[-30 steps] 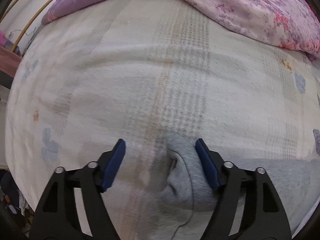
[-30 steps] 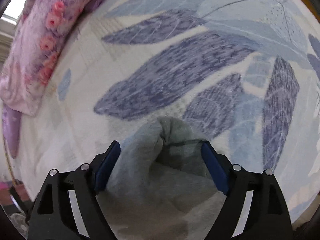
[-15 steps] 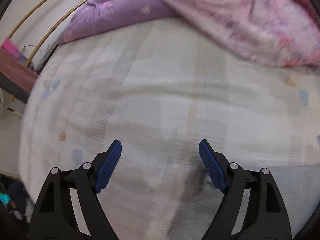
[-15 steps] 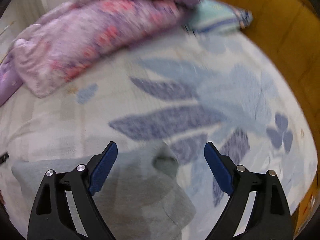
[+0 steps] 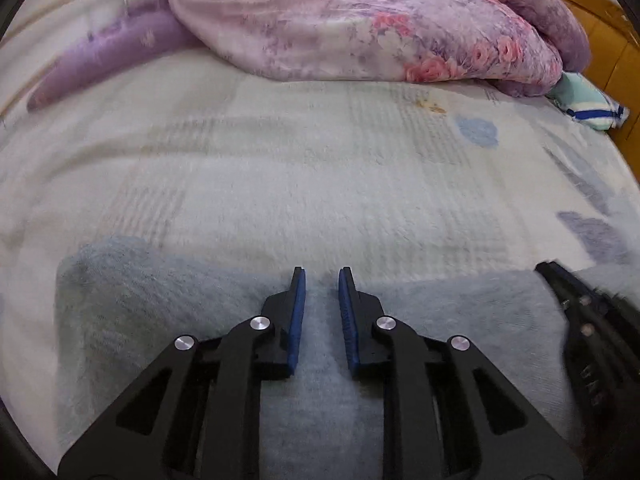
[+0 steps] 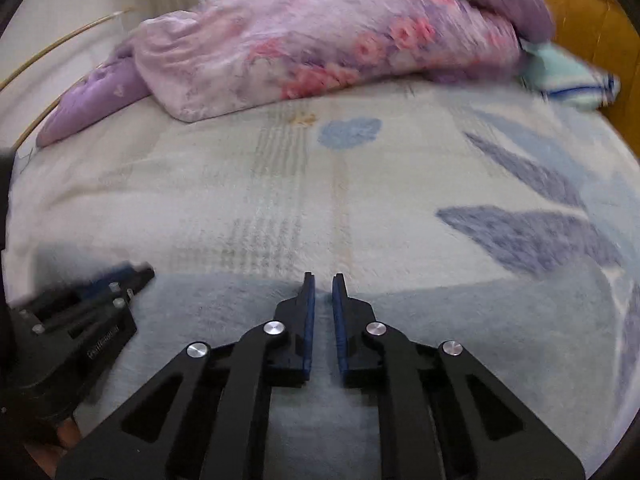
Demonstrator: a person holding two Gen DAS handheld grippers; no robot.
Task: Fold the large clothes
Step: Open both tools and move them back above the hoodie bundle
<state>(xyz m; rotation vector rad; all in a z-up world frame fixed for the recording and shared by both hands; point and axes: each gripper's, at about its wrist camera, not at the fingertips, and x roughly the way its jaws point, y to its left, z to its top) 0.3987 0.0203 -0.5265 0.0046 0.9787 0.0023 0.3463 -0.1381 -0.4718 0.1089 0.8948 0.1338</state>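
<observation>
A grey garment (image 5: 168,300) lies flat and folded along the near side of the bed; it also shows in the right wrist view (image 6: 460,332). My left gripper (image 5: 322,274) hovers over its far edge with the jaws nearly closed and nothing between them. My right gripper (image 6: 323,279) is over the same edge further right, jaws nearly closed and empty. Each gripper shows in the other's view: the right one at the right edge (image 5: 580,308), the left one at the left edge (image 6: 80,312).
A pale blanket with blue leaf prints (image 6: 532,236) covers the bed. A pink floral duvet (image 5: 360,24) and a purple pillow (image 5: 108,56) lie at the far side. A small folded green cloth (image 5: 588,100) sits by the wooden headboard (image 6: 592,20).
Both grippers let go of the grey garment, pulled back and up, and closed from wide open to nearly shut. The garment now lies flat under them.
</observation>
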